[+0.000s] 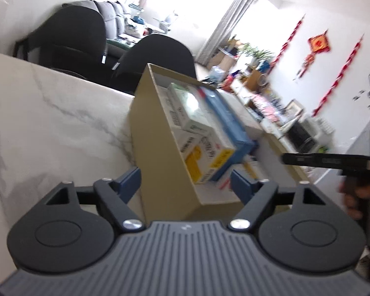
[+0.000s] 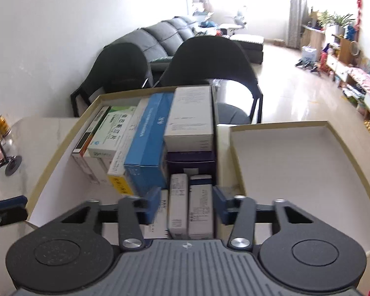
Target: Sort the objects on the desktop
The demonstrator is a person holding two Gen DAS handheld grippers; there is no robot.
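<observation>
Hovering: R gripper (image 2: pixel 187 201) jaws released over box (image 2: pixel 61 145) | L gripper (image 1: pixel 185 180) jaws released

The table (image 1: pixel 49 113) is white with grey marble lines. The cardboard box (image 2: pixel 59 145) is tan outside, white inside. One medicine box (image 2: pixel 148 143) is blue.

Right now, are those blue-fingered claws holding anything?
No. The left gripper and the right gripper are both open, over the tan cardboard box of packets, gripping nothing.
</observation>
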